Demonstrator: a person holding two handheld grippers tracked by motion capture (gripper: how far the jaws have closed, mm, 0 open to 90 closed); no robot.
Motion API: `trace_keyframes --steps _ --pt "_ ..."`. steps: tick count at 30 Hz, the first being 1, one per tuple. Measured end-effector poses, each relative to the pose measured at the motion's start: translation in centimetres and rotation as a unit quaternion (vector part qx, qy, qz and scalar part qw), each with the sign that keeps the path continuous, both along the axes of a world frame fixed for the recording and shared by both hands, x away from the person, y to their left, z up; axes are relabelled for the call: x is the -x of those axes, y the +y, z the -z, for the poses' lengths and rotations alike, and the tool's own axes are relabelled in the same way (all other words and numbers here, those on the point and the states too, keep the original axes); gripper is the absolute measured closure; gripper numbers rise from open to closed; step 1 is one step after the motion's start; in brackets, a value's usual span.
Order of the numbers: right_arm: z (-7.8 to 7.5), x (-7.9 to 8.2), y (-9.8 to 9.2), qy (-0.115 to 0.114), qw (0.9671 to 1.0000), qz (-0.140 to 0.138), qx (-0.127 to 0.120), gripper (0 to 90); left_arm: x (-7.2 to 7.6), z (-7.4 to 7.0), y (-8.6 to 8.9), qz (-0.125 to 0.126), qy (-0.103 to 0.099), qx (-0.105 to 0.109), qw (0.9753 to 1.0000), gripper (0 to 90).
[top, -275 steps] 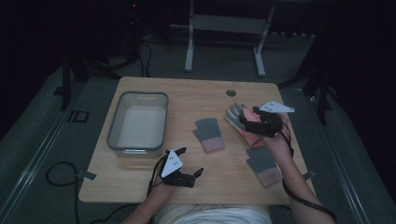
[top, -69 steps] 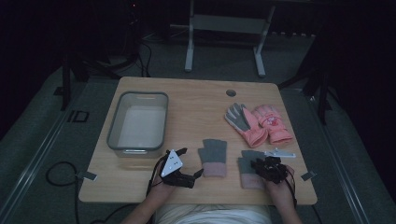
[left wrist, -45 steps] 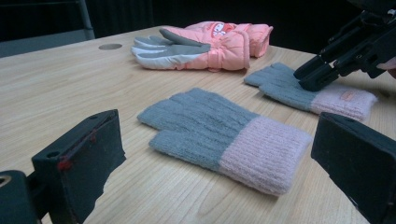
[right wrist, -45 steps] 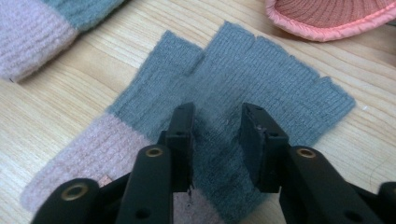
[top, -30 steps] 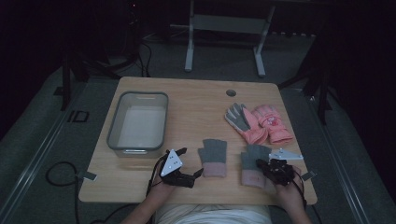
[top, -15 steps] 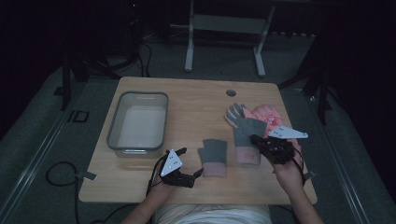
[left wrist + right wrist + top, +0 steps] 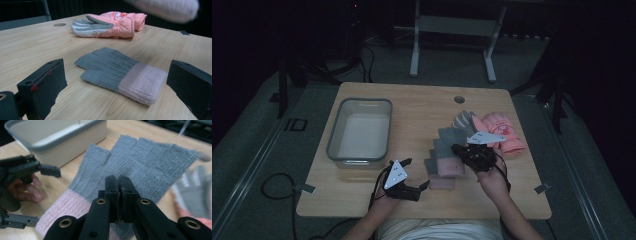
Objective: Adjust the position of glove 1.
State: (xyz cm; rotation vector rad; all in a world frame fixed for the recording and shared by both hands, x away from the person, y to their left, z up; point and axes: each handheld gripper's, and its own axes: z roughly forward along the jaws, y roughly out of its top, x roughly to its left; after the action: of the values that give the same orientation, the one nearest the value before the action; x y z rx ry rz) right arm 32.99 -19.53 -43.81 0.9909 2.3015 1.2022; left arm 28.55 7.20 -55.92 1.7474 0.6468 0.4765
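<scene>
glove (image 7: 140, 167) lifted higher, carried left

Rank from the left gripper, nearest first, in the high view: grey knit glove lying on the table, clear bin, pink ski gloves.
From the left gripper:
1. Grey knit glove, just to its right.
2. Clear bin, ahead to its left.
3. Pink ski gloves, far right side.

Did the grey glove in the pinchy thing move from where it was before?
Yes. The right hand-held gripper carried its grey glove leftward, away from the table's near right corner, toward the other grey glove and the bin.
</scene>
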Motion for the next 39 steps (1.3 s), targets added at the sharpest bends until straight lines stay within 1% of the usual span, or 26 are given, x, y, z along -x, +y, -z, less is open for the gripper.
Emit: trace_keyframes --steps 6,10,15,20,23,24,27,31,34,35,37,38,39 --pt "2.5 -0.5 1.4 0.030 0.9994 -0.013 0.013 86.5 0.0 0.0 0.0 0.002 0.001 0.002 1.0000 1.9" --pt "4.2 -1.0 1.7 0.050 0.9986 -0.010 0.013 86.5 -0.1 0.0 0.0 0.003 0.001 0.002 1.0000 1.9" --pt "6.4 -1.4 2.3 0.069 0.9973 -0.008 0.025 86.5 0.0 0.0 0.0 0.003 0.002 0.001 1.0000 1.9" --pt "8.1 -1.8 2.2 0.090 0.9953 -0.004 0.035 86.4 0.0 0.0 0.0 0.003 0.002 0.002 1.0000 1.9" --pt "8.5 -2.1 2.1 0.099 0.9944 -0.004 0.037 86.3 0.0 0.0 0.0 0.003 0.002 0.002 1.0000 1.9" --pt "9.0 -2.3 2.1 0.105 0.9936 -0.008 0.040 86.0 0.0 0.0 0.0 0.003 0.002 0.002 1.0000 1.9" --pt "9.4 -2.6 2.2 0.106 0.9934 -0.014 0.041 84.9 0.0 0.0 0.0 0.002 0.003 0.002 1.0000 1.9" --pt "9.7 -2.8 2.0 0.112 0.9930 -0.014 0.034 84.1 0.0 0.0 -0.1 -0.003 0.004 0.000 1.0000 1.9" --pt "9.8 -2.8 2.0 0.108 0.9934 -0.018 0.032 83.7 0.0 0.0 -0.1 -0.004 0.004 -0.001 1.0000 1.9" --pt "9.8 -2.8 2.0 0.108 0.9935 -0.020 0.031 82.7 0.0 0.0 -0.1 -0.005 0.004 -0.001 1.0000 1.9" --pt "9.7 -2.9 1.9 0.112 0.9932 -0.019 0.028 77.9 0.0 0.0 -0.1 -0.004 0.004 0.000 1.0000 1.9" --pt "9.5 -2.9 1.9 0.109 0.9935 -0.018 0.026 75.2 0.0 0.0 -0.1 -0.003 0.005 0.001 1.0000 1.9" --pt "9.2 -2.8 1.8 0.105 0.9940 -0.019 0.024 71.3 -0.1 0.0 -0.2 0.004 0.003 0.000 1.0000 1.9"
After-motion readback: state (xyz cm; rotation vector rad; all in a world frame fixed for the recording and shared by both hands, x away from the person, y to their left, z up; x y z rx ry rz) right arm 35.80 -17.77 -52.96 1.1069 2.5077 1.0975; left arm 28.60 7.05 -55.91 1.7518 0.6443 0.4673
